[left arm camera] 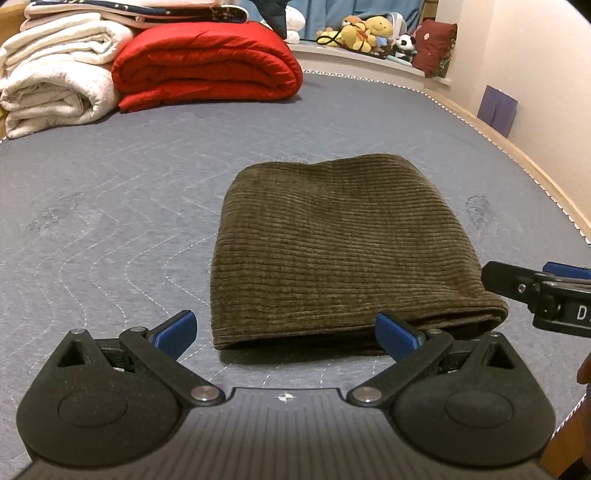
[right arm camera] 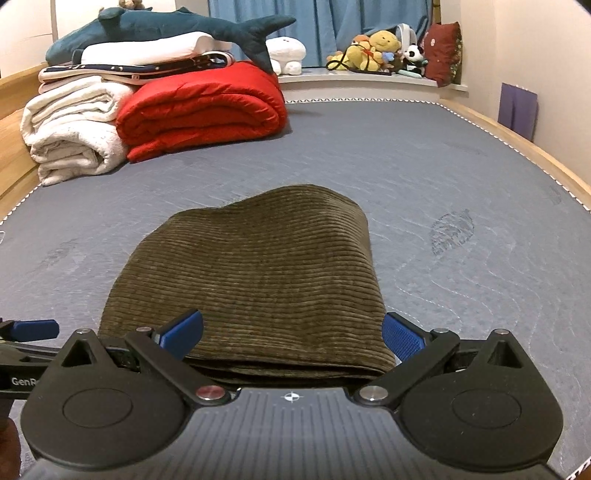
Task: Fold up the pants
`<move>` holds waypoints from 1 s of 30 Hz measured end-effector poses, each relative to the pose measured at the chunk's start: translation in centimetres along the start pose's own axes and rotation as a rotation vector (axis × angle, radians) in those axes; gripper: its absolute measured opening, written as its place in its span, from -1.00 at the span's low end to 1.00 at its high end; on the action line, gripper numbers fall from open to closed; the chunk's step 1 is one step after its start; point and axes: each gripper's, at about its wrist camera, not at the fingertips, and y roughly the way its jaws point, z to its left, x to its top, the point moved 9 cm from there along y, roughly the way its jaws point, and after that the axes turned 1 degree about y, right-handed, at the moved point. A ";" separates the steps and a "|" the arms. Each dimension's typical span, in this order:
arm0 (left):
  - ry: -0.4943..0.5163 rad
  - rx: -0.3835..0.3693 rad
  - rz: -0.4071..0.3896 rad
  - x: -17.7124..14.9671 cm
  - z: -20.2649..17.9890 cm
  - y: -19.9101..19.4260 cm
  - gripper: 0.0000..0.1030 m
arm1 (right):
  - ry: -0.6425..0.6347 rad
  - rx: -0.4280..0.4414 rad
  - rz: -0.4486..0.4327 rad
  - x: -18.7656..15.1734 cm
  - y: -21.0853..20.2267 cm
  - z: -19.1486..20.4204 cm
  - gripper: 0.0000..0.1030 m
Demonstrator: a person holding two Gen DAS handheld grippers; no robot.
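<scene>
The olive corduroy pants lie folded into a compact rectangle on the grey quilted mattress; they also show in the right wrist view. My left gripper is open and empty, just in front of the fold's near left edge. My right gripper is open and empty, its blue pads on either side of the fold's near edge. The right gripper also shows at the right edge of the left wrist view.
A folded red quilt and white blankets are stacked at the far left. A plush shark lies on top. Stuffed toys line the far shelf. A wooden bed rail runs along the right.
</scene>
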 end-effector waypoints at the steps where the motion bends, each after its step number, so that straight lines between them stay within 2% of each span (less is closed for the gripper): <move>1: 0.001 0.000 0.000 0.0 0.0 0.0 0.99 | -0.003 0.001 -0.001 0.0 0.0 0.1 0.98; 30: 0.009 -0.015 -0.010 0.0 -0.5 -0.5 0.99 | -0.026 -0.009 -0.007 -0.2 -0.5 0.5 0.99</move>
